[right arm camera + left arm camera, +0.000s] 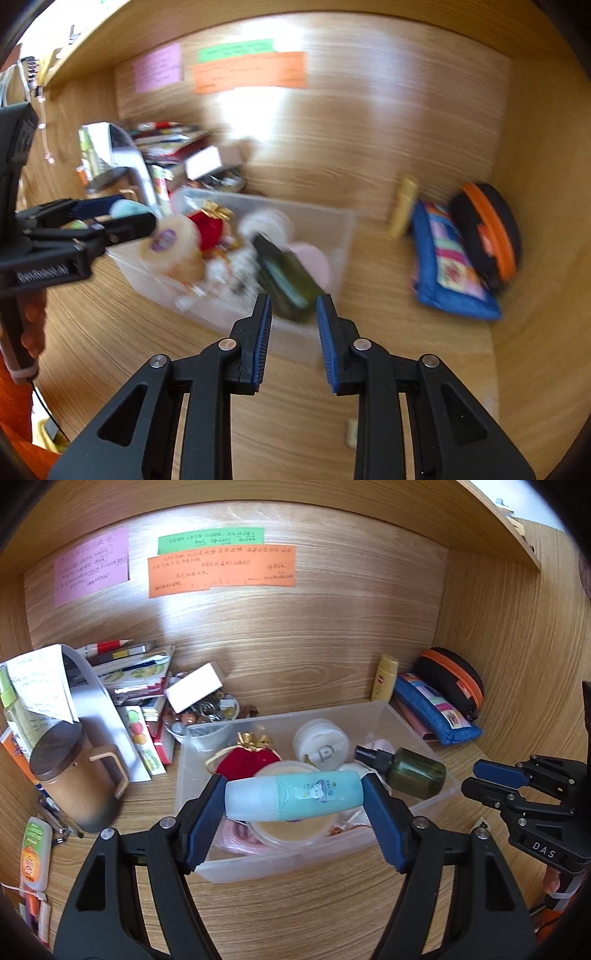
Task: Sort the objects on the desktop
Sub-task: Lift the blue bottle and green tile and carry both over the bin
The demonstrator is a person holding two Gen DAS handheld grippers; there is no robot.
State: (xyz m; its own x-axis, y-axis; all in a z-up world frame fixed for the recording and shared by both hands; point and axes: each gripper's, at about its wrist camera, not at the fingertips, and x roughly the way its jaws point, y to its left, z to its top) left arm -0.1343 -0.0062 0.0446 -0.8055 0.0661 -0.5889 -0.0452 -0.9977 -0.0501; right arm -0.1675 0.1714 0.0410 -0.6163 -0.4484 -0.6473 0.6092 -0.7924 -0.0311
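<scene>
My left gripper (293, 794) is shut on a teal bottle with a pale blue cap (295, 799), held crosswise between its blue pads just above the near half of a clear plastic bin (236, 864). Inside the bin lie a dark green spray bottle (417, 773), a red pouch (243, 760), a white jar (321, 744) and a round cream tub (291, 830). My right gripper (294, 301) hovers at the bin's right front corner, fingers drawn close with nothing between them; it also shows in the left wrist view (471, 777). The right wrist view is blurred and shows the left gripper (122, 218) with the bottle.
A brown mug (77, 782), stacked books (136, 672) and a bowl of beads (207, 712) crowd the left. A yellow bottle (386, 677), blue pouch (436, 709) and black-orange case (454, 675) sit in the right corner. Wooden walls enclose the desk; bare wood lies in front of the bin.
</scene>
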